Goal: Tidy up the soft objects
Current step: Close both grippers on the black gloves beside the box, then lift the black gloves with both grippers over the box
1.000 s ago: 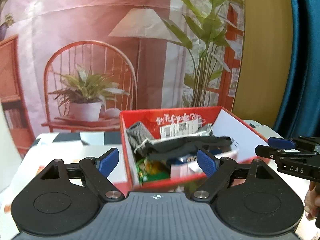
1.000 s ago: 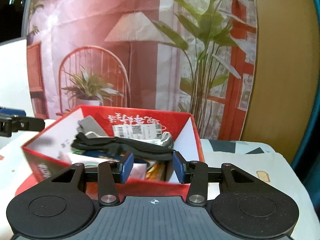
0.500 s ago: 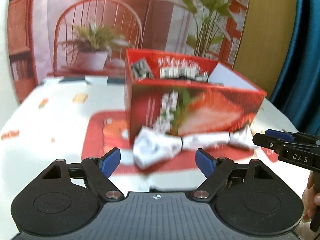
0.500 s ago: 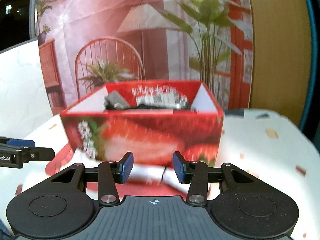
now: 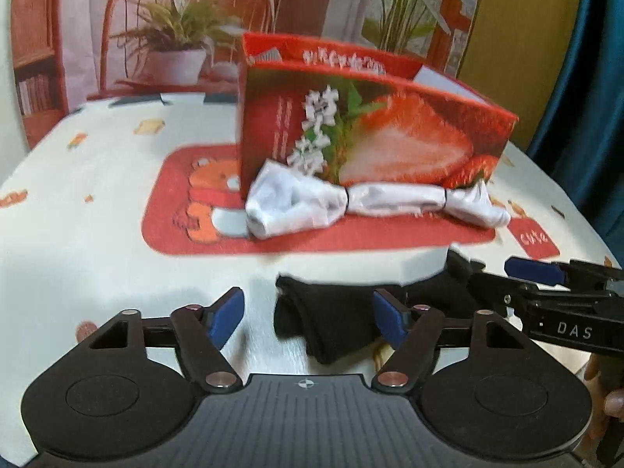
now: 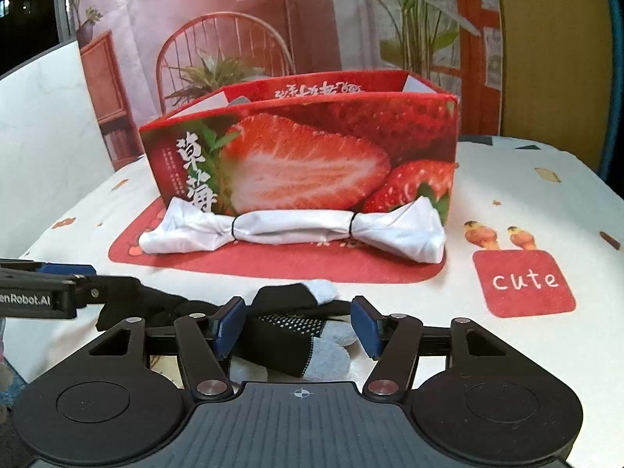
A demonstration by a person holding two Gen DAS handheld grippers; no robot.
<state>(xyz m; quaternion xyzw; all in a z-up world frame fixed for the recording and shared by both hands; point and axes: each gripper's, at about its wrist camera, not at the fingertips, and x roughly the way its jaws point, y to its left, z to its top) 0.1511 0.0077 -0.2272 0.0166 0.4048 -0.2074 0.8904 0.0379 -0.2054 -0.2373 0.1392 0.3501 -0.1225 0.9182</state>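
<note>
A red strawberry-print box (image 5: pixel 374 132) (image 6: pixel 304 156) stands on a red mat; soft items peek over its rim. A white cloth roll tied with two black bands (image 5: pixel 351 202) (image 6: pixel 292 226) lies against the box's front. Black socks (image 5: pixel 331 319) (image 6: pixel 284 327), one with white toe and grip dots, lie on the table near me. My left gripper (image 5: pixel 308 319) is open just above and around the left sock end. My right gripper (image 6: pixel 294 325) is open over the dotted sock. Each gripper also shows from the side in the other's view, the right one (image 5: pixel 546 284) and the left one (image 6: pixel 46 288).
The table wears a white cloth with small prints and a red "cute" patch (image 6: pixel 524 284). A printed backdrop with a chair and plants hangs behind. A blue curtain (image 5: pixel 585 78) is at the right. A white board (image 6: pixel 39 136) stands at the left.
Both grippers have dropped from above the box down to table level in front of it. The right gripper's fingers have spread wider. The black socks have come into view below them.
</note>
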